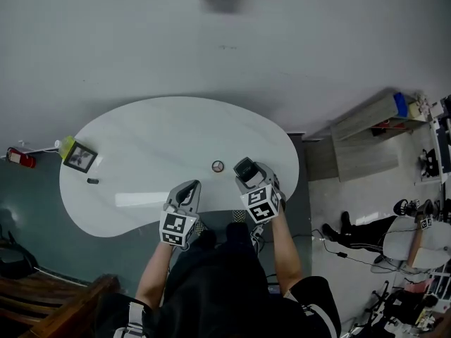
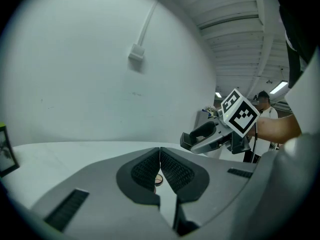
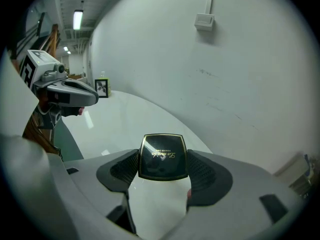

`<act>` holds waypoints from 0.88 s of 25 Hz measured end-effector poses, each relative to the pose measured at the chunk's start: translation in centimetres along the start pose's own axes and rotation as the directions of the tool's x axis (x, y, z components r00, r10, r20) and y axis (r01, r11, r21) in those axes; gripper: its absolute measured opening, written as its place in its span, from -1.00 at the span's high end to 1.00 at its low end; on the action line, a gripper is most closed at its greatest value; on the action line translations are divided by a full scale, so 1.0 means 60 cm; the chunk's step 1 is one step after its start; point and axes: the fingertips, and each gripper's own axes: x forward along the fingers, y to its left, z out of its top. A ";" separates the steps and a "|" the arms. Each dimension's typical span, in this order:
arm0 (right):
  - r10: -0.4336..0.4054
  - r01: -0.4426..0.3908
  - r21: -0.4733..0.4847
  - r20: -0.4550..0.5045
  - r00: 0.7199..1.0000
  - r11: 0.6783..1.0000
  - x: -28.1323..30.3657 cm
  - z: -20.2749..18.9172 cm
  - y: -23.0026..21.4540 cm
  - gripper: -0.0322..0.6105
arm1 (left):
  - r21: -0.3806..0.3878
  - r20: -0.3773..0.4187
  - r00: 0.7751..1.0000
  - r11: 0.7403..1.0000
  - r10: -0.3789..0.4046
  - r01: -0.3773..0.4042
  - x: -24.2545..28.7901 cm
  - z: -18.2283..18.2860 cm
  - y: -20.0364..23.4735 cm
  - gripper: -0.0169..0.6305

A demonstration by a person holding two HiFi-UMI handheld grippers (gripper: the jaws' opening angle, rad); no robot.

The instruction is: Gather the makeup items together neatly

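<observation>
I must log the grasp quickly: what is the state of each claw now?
Left claw: closed, holding nothing.
Right claw: closed on the compact.

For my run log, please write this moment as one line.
left gripper: shut, empty | right gripper: shut on black compact, over table | round case: on table
</observation>
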 end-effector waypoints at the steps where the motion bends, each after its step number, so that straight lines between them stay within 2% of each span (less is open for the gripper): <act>1: -0.004 0.004 0.003 -0.004 1.000 1.000 -0.003 -0.010 -0.012 -0.02 | 0.003 -0.001 1.000 1.000 -0.006 0.006 0.009 0.003 -0.010 0.89; 6: 0.003 -0.003 0.003 -0.025 1.000 1.000 -0.009 -0.056 -0.067 -0.02 | 0.007 -0.014 1.000 1.000 -0.008 0.008 0.056 0.011 -0.052 0.89; 11: 0.047 -0.048 -0.025 -0.040 0.998 0.999 -0.001 -0.093 -0.101 -0.02 | -0.007 -0.027 1.000 1.000 0.016 -0.017 0.092 0.008 -0.085 0.89; 16: 0.117 -0.122 -0.083 -0.062 0.991 0.989 0.014 -0.131 -0.113 -0.02 | -0.037 -0.050 0.996 0.997 0.070 -0.072 0.112 -0.013 -0.109 0.89; 22: 0.207 -0.222 -0.168 -0.103 0.973 0.960 0.055 -0.169 -0.123 -0.02 | -0.080 -0.068 0.987 0.985 0.146 -0.151 0.142 -0.033 -0.121 0.89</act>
